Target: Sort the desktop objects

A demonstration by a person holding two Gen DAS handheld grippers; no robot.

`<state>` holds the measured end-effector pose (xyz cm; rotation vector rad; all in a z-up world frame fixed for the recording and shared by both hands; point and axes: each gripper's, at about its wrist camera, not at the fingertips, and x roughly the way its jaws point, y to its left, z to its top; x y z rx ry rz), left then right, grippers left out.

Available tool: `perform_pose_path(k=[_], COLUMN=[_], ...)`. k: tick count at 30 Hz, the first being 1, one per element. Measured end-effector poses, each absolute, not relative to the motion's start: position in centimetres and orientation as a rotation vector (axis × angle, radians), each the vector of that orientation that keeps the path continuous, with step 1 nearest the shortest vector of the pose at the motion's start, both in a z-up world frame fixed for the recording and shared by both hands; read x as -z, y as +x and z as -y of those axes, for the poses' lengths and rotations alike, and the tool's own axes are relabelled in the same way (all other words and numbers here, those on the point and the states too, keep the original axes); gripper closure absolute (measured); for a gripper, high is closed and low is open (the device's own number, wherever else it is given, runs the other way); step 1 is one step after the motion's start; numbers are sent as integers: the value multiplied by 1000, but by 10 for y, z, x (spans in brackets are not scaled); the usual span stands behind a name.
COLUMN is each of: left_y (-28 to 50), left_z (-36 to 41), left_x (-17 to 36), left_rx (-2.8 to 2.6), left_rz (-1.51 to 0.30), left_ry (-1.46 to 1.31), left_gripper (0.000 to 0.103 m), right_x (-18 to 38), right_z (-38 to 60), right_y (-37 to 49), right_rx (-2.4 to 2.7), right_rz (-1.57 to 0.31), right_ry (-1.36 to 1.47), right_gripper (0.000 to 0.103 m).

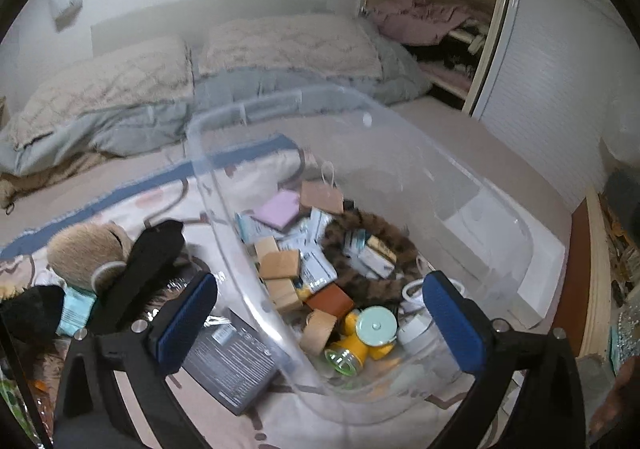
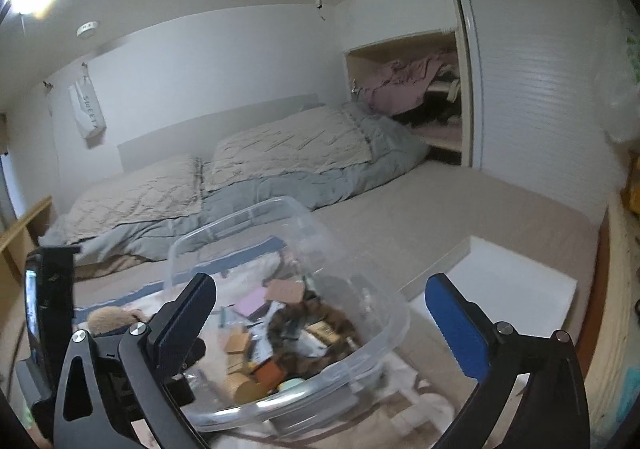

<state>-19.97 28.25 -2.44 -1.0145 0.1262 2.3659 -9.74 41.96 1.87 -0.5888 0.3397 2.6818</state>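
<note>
Clear plastic bin (image 1: pixel 360 185) of sorted oddments, with loose things left beside it.
The bin sits on the bed, filling the lower centre of both views. Left gripper (image 1: pixel 320 325) straddles its near wall, fingers fully spread and empty; a plush toy (image 1: pixel 86 253) and a dark box (image 1: pixel 232 361) lie outside at lower left, nearest this hand. Right gripper (image 2: pixel 320 329) hangs before the bin, fingers wide apart, holding nothing.
</note>
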Motion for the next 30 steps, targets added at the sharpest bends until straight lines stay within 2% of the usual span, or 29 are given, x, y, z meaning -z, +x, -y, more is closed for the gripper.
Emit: perform_pose_path(k=[5,14,30], left_y=[-188,-157,-106], left_z=[-257,-219,-160], left_x=[1,-30,-37], left_rx=[-2395,-2535,-2625], left_rz=[-86,-123,-123], left_ry=[-917,-763,-637], left_gripper=[0,0,0], right_x=[-23,-28,-31], right_z=[-409,-383,-343], right_y=[-97,-88,-65], right_rx=[-2700,-2756,-2847], right_rz=[-316,-259,-169], right_ry=[-587,-593,-626], right_gripper=[0,0,0])
